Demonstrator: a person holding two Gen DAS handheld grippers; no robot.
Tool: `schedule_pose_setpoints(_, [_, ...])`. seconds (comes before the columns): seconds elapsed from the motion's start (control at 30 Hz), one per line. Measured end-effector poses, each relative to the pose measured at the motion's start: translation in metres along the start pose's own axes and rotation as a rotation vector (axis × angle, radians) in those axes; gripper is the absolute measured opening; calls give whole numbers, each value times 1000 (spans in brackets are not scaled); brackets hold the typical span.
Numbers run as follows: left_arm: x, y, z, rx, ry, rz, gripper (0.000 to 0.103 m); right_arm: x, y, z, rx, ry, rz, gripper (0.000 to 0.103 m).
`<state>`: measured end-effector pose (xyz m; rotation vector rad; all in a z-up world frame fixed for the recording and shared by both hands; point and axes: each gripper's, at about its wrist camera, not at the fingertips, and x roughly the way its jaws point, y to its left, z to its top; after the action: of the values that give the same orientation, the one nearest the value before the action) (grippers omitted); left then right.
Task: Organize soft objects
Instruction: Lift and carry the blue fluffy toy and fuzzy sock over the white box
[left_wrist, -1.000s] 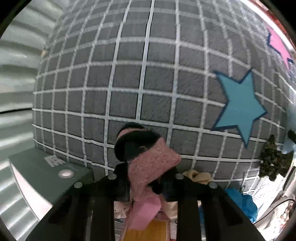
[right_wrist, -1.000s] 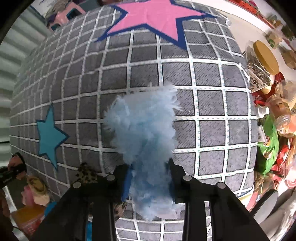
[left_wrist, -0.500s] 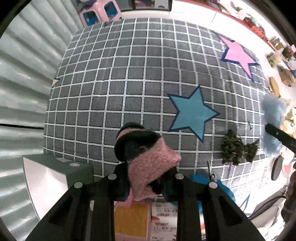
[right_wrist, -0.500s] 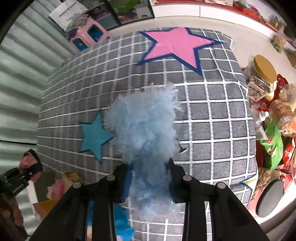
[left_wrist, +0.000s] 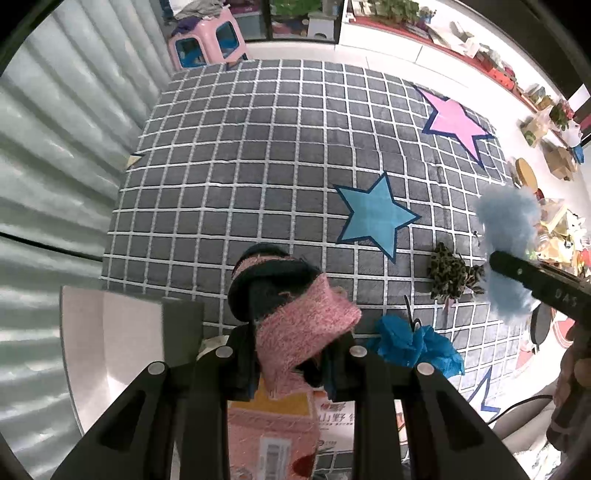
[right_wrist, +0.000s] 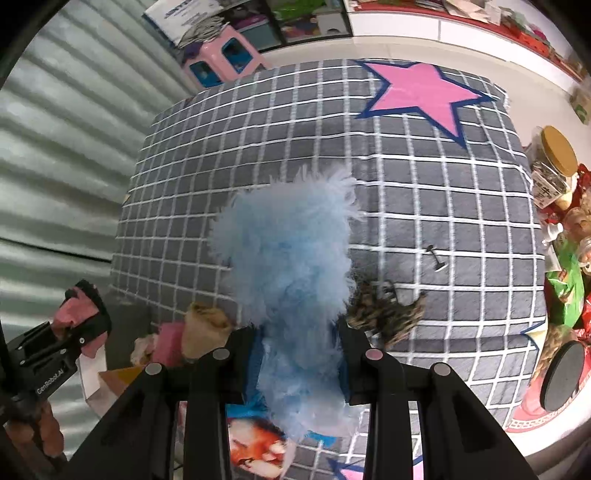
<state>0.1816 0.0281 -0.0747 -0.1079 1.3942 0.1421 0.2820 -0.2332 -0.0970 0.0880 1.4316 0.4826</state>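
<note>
My left gripper (left_wrist: 291, 365) is shut on a pink and black knitted piece (left_wrist: 295, 325), held high above the grey checked mat (left_wrist: 258, 184). My right gripper (right_wrist: 297, 365) is shut on a fluffy light-blue piece (right_wrist: 291, 266); the left wrist view shows that fluffy piece (left_wrist: 506, 236) at the right edge. A leopard-print scrunchie (left_wrist: 452, 273) lies on the mat near the blue star, and it shows as the scrunchie (right_wrist: 388, 314) just right of my right fingers. A crumpled blue cloth (left_wrist: 413, 343) lies below it. The left gripper (right_wrist: 79, 317) appears at the left of the right wrist view.
A grey box (left_wrist: 122, 339) stands at the mat's left corner. Printed packets (left_wrist: 273, 435) lie under my left gripper. A pink stool (left_wrist: 207, 44) stands beyond the mat. Jars and snack bags (right_wrist: 557, 177) crowd the floor on the right. A corrugated wall (left_wrist: 55, 147) runs along the left.
Both grippers have risen well away from the mat, each keeping its soft piece. Far more of the mat, the stool and the floor clutter has come into view.
</note>
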Motion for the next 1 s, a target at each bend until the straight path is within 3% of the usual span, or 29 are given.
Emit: schedule_pose_setpoints(1.0, [-58,145,-124,-311,-85,21,28,1,218,-64,-329,14,54,35])
